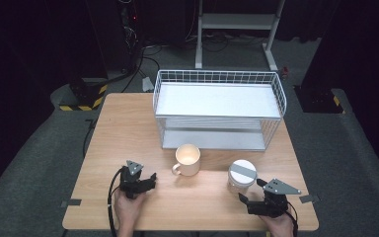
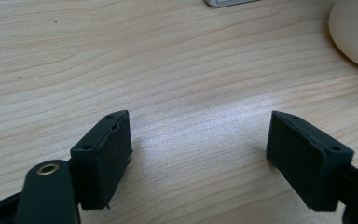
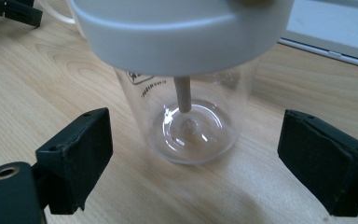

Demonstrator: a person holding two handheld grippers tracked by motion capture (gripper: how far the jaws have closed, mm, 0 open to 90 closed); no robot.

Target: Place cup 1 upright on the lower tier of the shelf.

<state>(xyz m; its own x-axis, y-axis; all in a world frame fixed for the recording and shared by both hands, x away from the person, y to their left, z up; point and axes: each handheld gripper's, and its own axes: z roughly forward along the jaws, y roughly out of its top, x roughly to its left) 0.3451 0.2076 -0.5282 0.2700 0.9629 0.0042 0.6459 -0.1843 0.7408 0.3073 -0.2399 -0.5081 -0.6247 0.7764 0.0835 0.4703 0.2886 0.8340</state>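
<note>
A clear jar [image 1: 241, 177] with a white lid stands upright on the wooden table [image 1: 128, 128] at the front right. My right gripper [image 1: 251, 191] sits just in front of it, open, its jaws wide on either side of the jar [image 3: 191, 107] without touching it. A cream mug [image 1: 188, 159] stands in the middle of the table, handle to the left. My left gripper [image 1: 153, 178] rests at the front left, open, with only bare wood between its jaws [image 2: 198, 158]; the mug's side [image 2: 354, 32] shows at the upper right of the left gripper view.
A white wire rack [image 1: 218, 108] with two shelves stands at the back of the table, just behind the mug. Its base edge [image 3: 335, 32] shows behind the jar in the right gripper view. Grey floor surrounds the table, with a white stand [image 1: 237, 22] behind it.
</note>
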